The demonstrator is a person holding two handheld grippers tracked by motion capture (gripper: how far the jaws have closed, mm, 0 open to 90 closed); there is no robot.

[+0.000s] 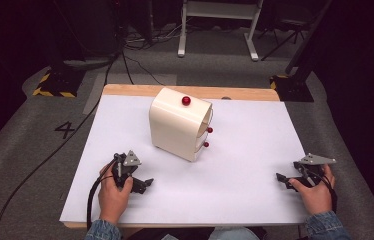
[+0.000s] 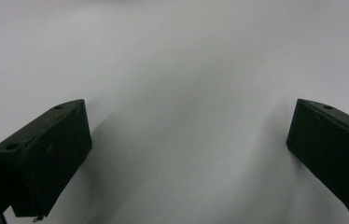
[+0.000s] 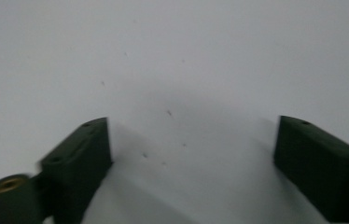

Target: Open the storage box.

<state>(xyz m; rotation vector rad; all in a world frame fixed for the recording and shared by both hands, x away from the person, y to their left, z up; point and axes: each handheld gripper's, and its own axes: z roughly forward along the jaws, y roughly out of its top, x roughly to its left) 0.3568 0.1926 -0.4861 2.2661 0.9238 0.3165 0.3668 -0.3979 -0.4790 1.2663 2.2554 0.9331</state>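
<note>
A cream cabinet with a rounded top stands at the middle back of the white table. It carries a red knob on top and two red drawer knobs on its right face. My left gripper rests low on the table in front of the cabinet's left side, held by a hand. Its jaws stand wide apart over bare white surface. My right gripper lies near the table's right front edge, open as well, with nothing between its fingers.
A wooden strip edges the table's far side. Grey carpet with a painted "4" and cables lies to the left. Stands with yellow-black tape and a white frame stand beyond the table.
</note>
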